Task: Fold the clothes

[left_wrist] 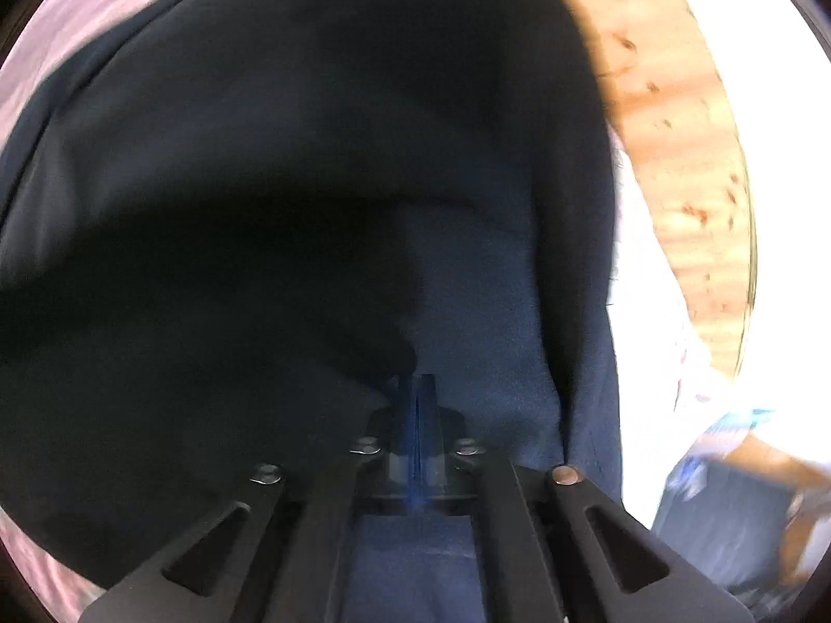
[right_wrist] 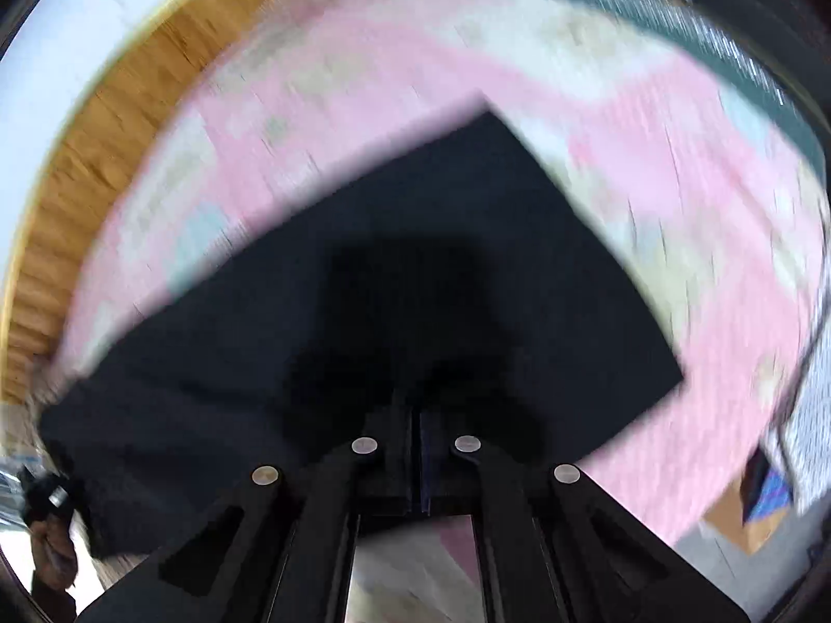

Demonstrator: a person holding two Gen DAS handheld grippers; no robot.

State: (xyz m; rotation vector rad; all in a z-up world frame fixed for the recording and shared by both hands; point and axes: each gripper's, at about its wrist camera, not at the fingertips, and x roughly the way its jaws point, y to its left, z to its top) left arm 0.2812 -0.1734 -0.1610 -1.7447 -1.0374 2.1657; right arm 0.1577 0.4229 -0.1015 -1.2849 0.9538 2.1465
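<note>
Over pink bedspread (right_wrist: 415,78), only right view: both claws (left_wrist: 415,389) (right_wrist: 415,415) clamping dark garment (right_wrist: 415,259).

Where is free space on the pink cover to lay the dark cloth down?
Free: the pink cover between the dark cloth and the wooden edge, and right of the cloth. Crowded: far right, with blurred items.

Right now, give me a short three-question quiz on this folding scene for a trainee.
1. True or false: the left gripper is shut on the dark navy garment.
2. The right gripper grips: A) the garment's edge, B) a towel, C) nothing.
3. What colour is the patterned cover under the garment?

Key: 1 true; 2 A; 3 mostly pink.
</note>
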